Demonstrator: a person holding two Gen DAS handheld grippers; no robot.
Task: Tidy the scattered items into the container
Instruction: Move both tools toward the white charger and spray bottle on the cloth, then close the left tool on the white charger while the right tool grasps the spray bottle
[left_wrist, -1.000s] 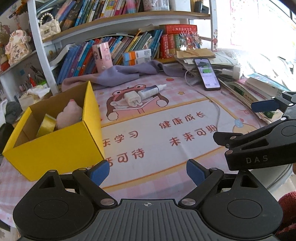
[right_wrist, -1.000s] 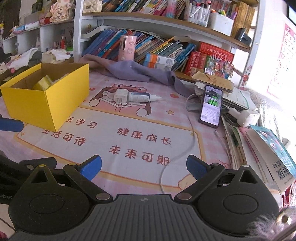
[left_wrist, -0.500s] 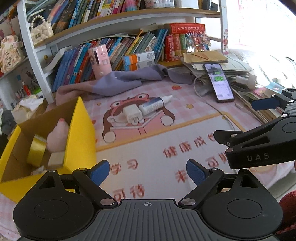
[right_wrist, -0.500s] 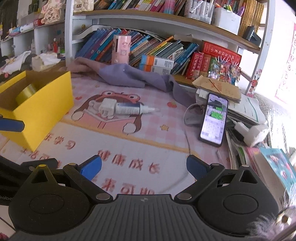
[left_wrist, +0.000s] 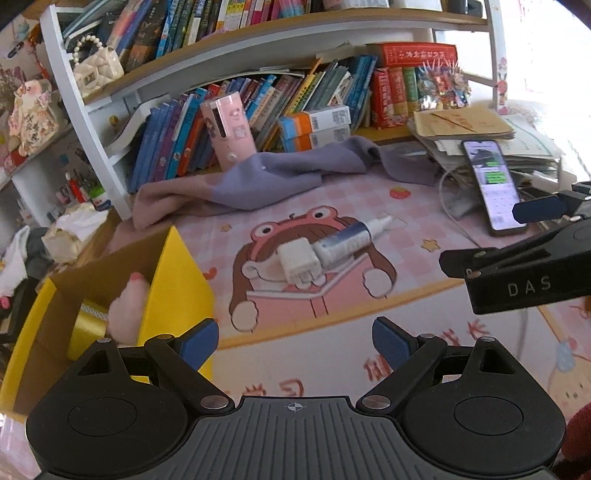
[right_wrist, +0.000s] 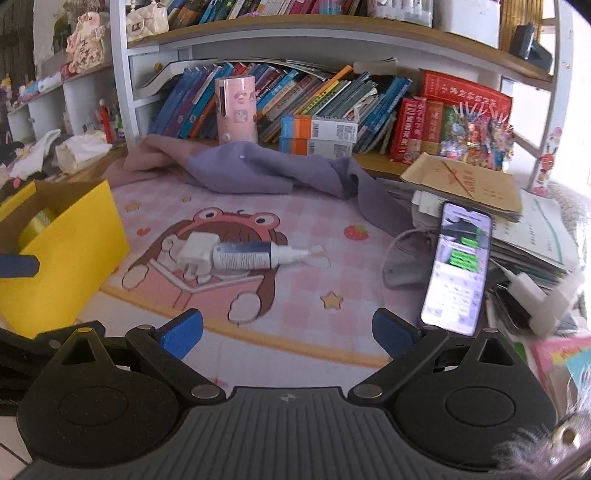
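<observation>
Both grippers hover over the pink cartoon desk mat (right_wrist: 295, 206), short of what is left to tidy. The left gripper (left_wrist: 294, 338) has its jaws spread wide and empty; the right gripper (right_wrist: 287, 328) is likewise wide open, holding nothing. A white square charger plug (right_wrist: 195, 251) lies touching a blue-and-white squeeze tube (right_wrist: 245, 256) on the mat's frog picture. The yellow cardboard box (left_wrist: 177, 280) sits off to the left, with a tape roll (left_wrist: 88, 321) inside. I'd take one item at a time: straddle the tube across its width, clear of the plug, then close.

Black tongs (left_wrist: 294, 341) with blue pads (left_wrist: 199, 341), silver screws and white "DAS" lettering.
</observation>
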